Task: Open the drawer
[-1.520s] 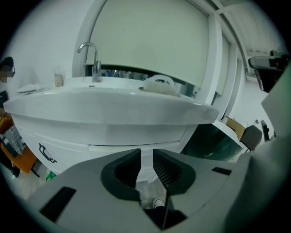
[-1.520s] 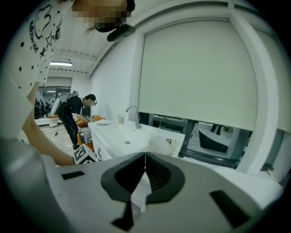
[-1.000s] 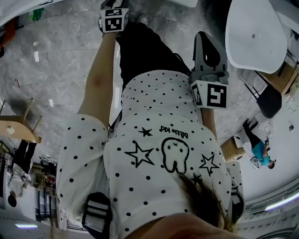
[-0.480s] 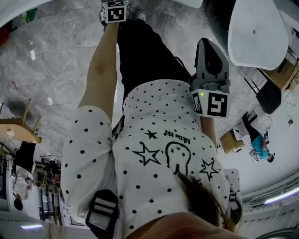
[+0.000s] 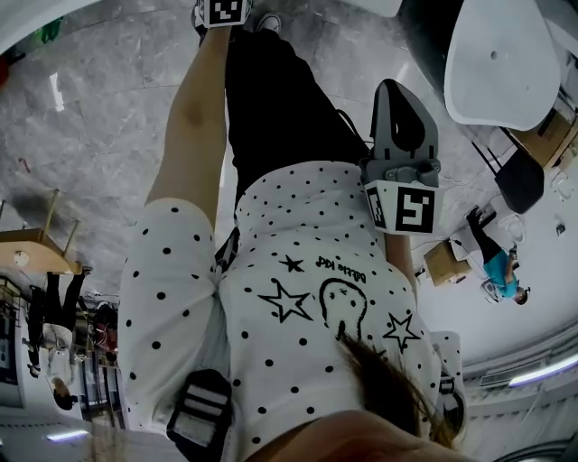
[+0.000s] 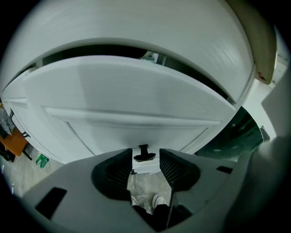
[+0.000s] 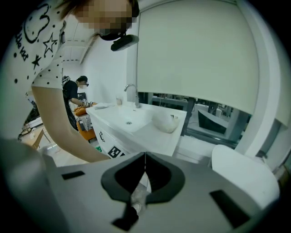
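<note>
In the left gripper view a white drawer front (image 6: 136,100) fills the picture, with a dark gap along its top edge. Its small black handle (image 6: 144,153) sits just beyond the fingertips, in line with the gap between them. My left gripper (image 6: 144,166) is open, its jaws still opening, and the pads touch nothing. In the head view only its marker cube (image 5: 223,11) shows at the top edge. My right gripper (image 7: 145,170) is shut on nothing and hangs by my side (image 5: 402,126), away from the cabinet.
The right gripper view shows the white vanity (image 7: 157,136) with a basin, a faucet (image 7: 132,93) and a pale bowl (image 7: 166,122). A white rounded seat or table (image 7: 243,175) stands to its right. Another person (image 7: 75,98) works at the far left. Grey marble floor (image 5: 99,117) lies below.
My left arm has reached farther toward the top of the head view, so the cube now sits partly cut by the edge. The right gripper has barely shifted.
</note>
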